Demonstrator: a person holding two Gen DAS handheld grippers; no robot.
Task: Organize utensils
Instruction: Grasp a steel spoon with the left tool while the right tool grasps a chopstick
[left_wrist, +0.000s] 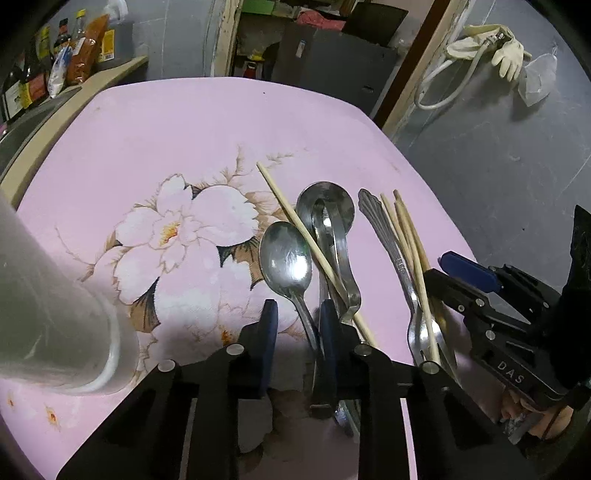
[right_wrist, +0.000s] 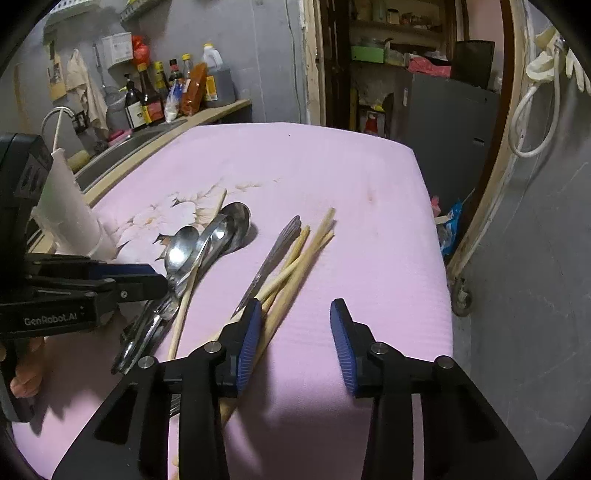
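On the pink flowered tablecloth (left_wrist: 184, 129) lies a steel spoon (left_wrist: 286, 258) beside two stacked soup spoons (left_wrist: 327, 210), with a single chopstick (left_wrist: 291, 214) across them. To the right lie a fork (left_wrist: 388, 236) and several chopsticks (left_wrist: 412, 243). My left gripper (left_wrist: 299, 325) is low over the spoon's handle, which runs between its fingers close to the right one; a gap shows on the left side. My right gripper (right_wrist: 295, 336) stands open over bare cloth, its left finger (right_wrist: 249, 332) resting against the chopsticks (right_wrist: 295, 266) beside the fork (right_wrist: 273, 254).
A tall white container (left_wrist: 55, 314) stands at the left of the table. Behind it are a sink counter and sauce bottles (right_wrist: 155, 96). The table's right edge (right_wrist: 439, 280) drops to a grey floor. A person's hand shows under each gripper.
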